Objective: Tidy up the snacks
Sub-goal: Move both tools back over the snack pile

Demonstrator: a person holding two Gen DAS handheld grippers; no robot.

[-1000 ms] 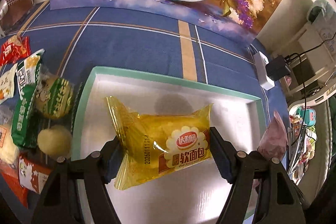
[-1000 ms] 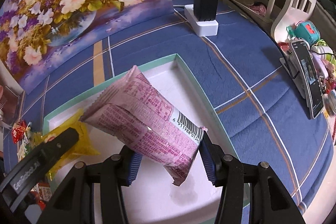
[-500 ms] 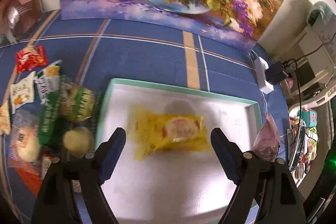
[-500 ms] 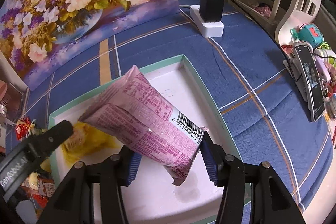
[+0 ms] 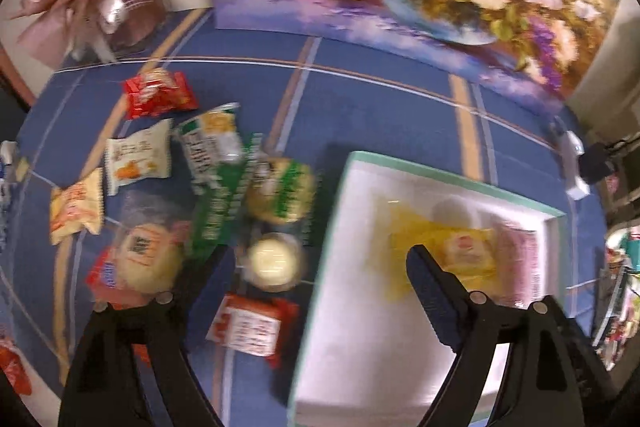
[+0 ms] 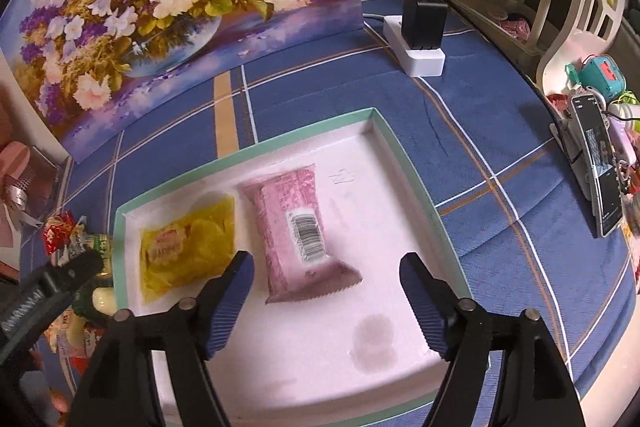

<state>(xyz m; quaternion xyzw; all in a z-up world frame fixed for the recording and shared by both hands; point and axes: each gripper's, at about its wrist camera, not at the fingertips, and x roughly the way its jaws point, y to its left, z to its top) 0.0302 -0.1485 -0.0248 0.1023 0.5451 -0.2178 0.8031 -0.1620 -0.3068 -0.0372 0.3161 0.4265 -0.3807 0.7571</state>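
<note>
The pink packet point(image 6: 298, 227) is lying flat inside the green-rimmed tray point(image 6: 416, 187), barcode side up, with the yellow packet point(image 6: 188, 247) lying just beside it on the tray floor. Both are resting free; nothing is gripping either one.

The right gripper point(image 6: 326, 301) is hanging above the near end of the pink packet, its jaws having just been opening; they are now standing wide, with no pad touching the wrapper. The left gripper point(image 5: 316, 289) is likewise standing wide and empty, its jaws also having just been opening, and it is pointing down over the tray's left edge toward the loose snack pile point(image 5: 168, 203) on the blue checked cloth point(image 5: 360, 99).

Judgement: the placing step for these two packets appears complete, and the fetching of a further item is beginning. The next move is likely calling for the left gripper to settle on one packet in the crowded pile and close on it alone, as several are overlapping.

Writing: a barcode is showing on the pink packet, its digits too small to read. Print on the yellow packet and on the pile's wrappers is blurred beyond reading
</note>
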